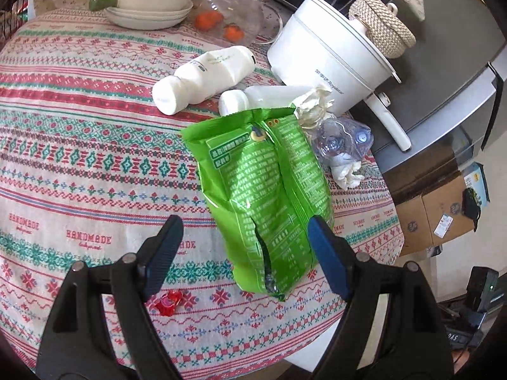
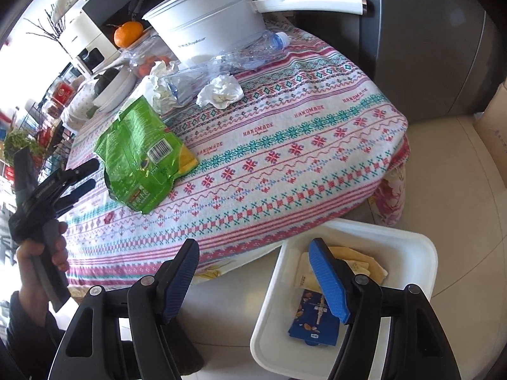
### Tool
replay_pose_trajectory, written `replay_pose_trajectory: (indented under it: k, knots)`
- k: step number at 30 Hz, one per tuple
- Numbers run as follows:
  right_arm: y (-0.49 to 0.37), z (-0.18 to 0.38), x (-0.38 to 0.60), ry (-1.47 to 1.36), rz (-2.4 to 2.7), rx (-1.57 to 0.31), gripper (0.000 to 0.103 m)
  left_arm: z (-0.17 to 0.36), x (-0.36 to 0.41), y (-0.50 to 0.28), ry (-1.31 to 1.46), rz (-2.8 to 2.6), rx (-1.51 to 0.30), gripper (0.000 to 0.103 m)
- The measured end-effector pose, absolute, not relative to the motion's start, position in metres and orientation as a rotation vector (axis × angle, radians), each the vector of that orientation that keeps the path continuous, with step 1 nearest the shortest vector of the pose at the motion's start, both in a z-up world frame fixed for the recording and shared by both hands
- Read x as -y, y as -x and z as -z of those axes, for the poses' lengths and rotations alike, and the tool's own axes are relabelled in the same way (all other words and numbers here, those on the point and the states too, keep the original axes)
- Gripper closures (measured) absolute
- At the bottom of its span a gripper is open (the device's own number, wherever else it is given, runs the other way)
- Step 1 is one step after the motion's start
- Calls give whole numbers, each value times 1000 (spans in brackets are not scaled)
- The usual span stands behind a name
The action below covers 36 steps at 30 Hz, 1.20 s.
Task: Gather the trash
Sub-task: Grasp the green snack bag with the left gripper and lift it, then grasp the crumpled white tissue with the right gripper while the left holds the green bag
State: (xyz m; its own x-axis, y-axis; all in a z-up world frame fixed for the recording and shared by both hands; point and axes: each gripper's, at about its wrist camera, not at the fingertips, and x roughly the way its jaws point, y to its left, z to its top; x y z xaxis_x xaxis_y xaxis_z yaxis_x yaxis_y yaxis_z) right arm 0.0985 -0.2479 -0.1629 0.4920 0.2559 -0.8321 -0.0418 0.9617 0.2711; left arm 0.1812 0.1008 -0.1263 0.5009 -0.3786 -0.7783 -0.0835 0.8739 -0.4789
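A crumpled green snack bag [image 1: 263,190] lies on the patterned tablecloth [image 1: 79,164]. My left gripper [image 1: 245,231] is open just above the bag's near end, its right finger beside the bag's edge. The bag [image 2: 142,155] and the left gripper [image 2: 85,177] also show in the right wrist view. My right gripper [image 2: 253,253] is open and empty, held off the table's edge above a white bin [image 2: 412,247] on the floor that holds a blue packet [image 2: 313,326] and paper. Behind the bag lie a white bottle [image 1: 202,79], a crushed clear bottle [image 1: 342,142] and crumpled tissues [image 1: 345,174].
A white electric pot [image 1: 329,60] with a long handle stands at the table's back. Bowls with a squash [image 1: 152,3], a glass dish with oranges [image 1: 228,15] and a small red plastic piece [image 1: 168,304] are on the cloth. A cardboard box [image 1: 437,215] stands on the floor.
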Motion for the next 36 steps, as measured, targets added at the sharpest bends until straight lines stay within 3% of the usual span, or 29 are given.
replay_pose_trajectory:
  k: [5,7,8,9,12,18,28,36]
  knots:
    - [-109,163,240,-234,-186,-1047,30,141,-100,-198,597,197,-1036,23]
    - [-112,164,237,-232,-188,-1050,30,146,-100,-201,639,199,-1037,36]
    - [-114,164,236,-232,-189,-1052,30,148,-100,-202,666,212,-1042,57]
    - [-115,164,235,-232,-189,-1053,30,149,-98,-203,680,217,-1050,67]
    - [-118,165,234,-232,-187,-1053,30,148,-92,-201,722,274,-1045,80]
    - [-120,164,239,-246,-165,-1046,30,114,-87,-182,688,317,-1001,84]
    - [-142,160,231,-178,-114,-1008,30,37,-99,-129,386,232,-865,84]
    - [-206,162,203,-106,-150,-912,30,33,-105,-125,315,214,-855,84]
